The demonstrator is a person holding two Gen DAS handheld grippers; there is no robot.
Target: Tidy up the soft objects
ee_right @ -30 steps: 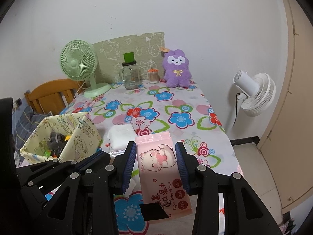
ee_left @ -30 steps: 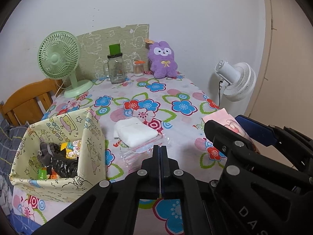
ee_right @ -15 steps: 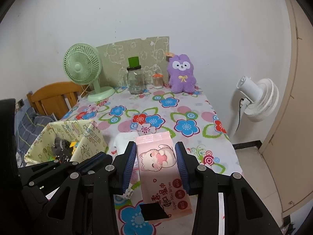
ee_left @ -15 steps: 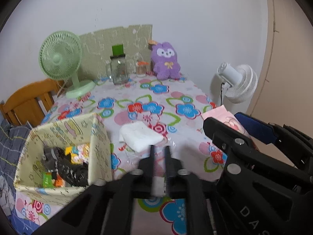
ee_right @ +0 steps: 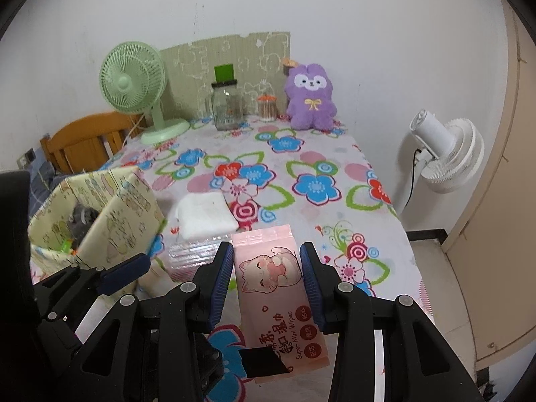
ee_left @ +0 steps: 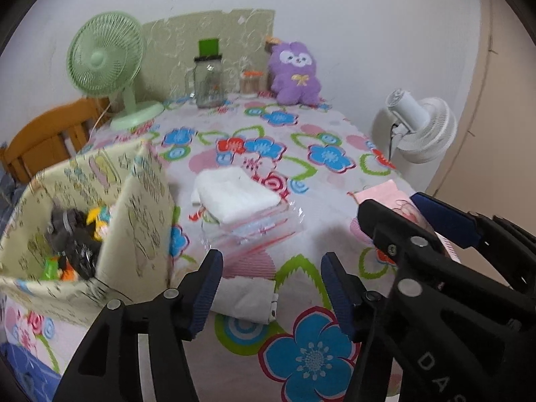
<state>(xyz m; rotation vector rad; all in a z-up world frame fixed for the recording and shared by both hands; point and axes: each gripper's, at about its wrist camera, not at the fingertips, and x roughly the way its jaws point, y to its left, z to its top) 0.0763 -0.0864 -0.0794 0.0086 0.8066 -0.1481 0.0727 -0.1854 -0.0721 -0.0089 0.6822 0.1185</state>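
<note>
Two grippers: our right gripper (ee_right: 266,269) pinches the pink wipes pack (ee_right: 279,296), lengthwise along its fingers; our left gripper (ee_left: 271,288), jaws just opening, holds nothing.

Left tool (ee_left: 271,288) jaws just opened, empty; right tool (ee_right: 266,278) clamped

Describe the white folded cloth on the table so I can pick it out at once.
Start at the floral tablecloth, then find the yellow patterned fabric bin at its left edge. Just right of the bin lies the white folded cloth, resting on clear plastic bags. Unlike the pink wipes pack nearby, it is plain white and unprinted.
</note>
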